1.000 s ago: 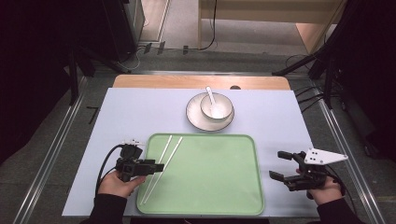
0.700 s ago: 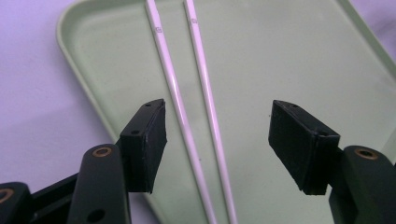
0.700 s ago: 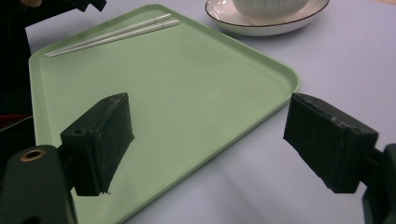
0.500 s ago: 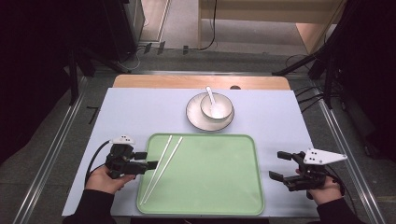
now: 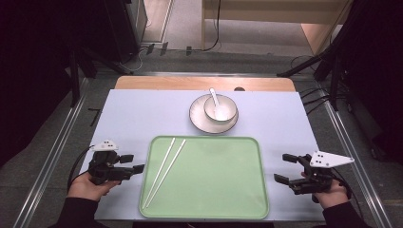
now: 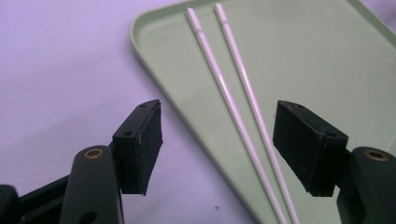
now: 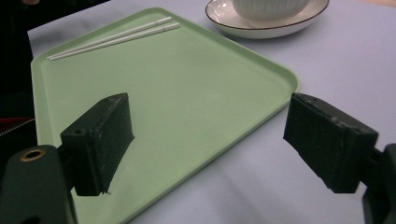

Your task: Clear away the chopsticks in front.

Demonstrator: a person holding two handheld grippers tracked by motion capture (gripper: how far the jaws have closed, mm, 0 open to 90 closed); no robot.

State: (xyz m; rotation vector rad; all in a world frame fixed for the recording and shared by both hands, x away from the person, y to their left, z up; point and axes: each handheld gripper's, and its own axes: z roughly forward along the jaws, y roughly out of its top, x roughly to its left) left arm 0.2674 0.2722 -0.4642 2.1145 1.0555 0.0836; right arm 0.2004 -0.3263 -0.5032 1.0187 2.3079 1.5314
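Observation:
Two white chopsticks [image 5: 164,171] lie side by side on the left part of the green tray [image 5: 214,209]. My left gripper [image 5: 133,163] hovers over the table just left of the tray's edge and points at them. Its jaws have just been opening and stand open with nothing between them. In the left gripper view the chopsticks [image 6: 233,102] run past the jaws on the tray [image 6: 327,56] beyond, untouched by my left gripper [image 6: 219,135]. My right gripper [image 5: 281,167] is open and empty, right of the tray.
A white bowl [image 5: 220,108] with a white spoon [image 5: 215,97] stands on a plate [image 5: 199,121] behind the tray. The right gripper view shows the tray [image 7: 187,84], the chopsticks [image 7: 112,39] and the plate [image 7: 266,28]. The lilac mat [image 5: 142,114] ends near both hands.
My left gripper has drawn back to the left, off the tray's edge and away from the chopsticks, and its jaws have widened. The chopsticks stay on the tray. The right gripper has not moved.

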